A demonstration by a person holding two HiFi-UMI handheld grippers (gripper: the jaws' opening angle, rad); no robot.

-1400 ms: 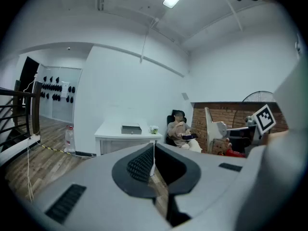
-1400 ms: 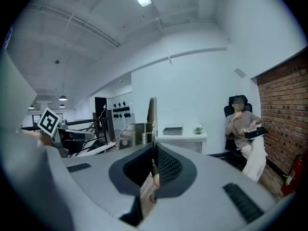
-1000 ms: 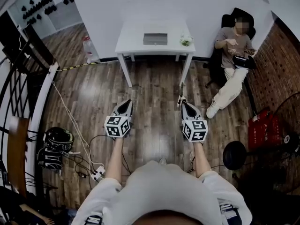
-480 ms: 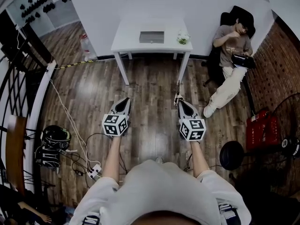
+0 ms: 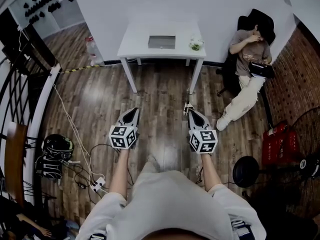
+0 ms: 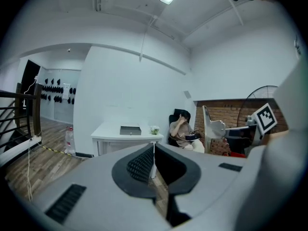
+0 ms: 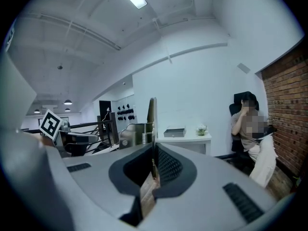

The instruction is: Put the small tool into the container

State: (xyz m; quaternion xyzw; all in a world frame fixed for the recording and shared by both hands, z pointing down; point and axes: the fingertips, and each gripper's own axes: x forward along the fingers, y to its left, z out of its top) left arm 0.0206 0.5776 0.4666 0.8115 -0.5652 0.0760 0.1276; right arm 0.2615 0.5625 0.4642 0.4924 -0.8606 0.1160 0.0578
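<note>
Dark wooden floorboards (image 5: 165,91) run from the person's feet to a white wall, against which a white table (image 5: 137,39) stands at the far middle of the room. On it lies the container (image 5: 161,42), a shallow grey rectangular box, with a small green plant (image 5: 196,43) just to its right. A seated person (image 5: 248,59) leans back in a black chair in the far right corner, beside a brick wall (image 5: 300,69). Both grippers are held out over the floor, well short of the table and pointing toward it. The right gripper (image 5: 190,112) has its jaws pressed onto the small tool (image 5: 188,100) – a thin, flat strip that stands upright between the pads and sticks out beyond the tips toward the table's right leg. In the right gripper view the strip rises from the closed jaws, left of the container. The left gripper (image 5: 132,111) is level with it on the left, jaws pressed together with nothing between them. Near the left, a black helmet (image 5: 57,146) and a power strip (image 5: 97,184) with trailing cables lie on the floor – a red crate (image 5: 280,144) and a black fan (image 5: 247,171) sit on the near right. A water bottle (image 5: 91,46) stands left of the table.
</note>
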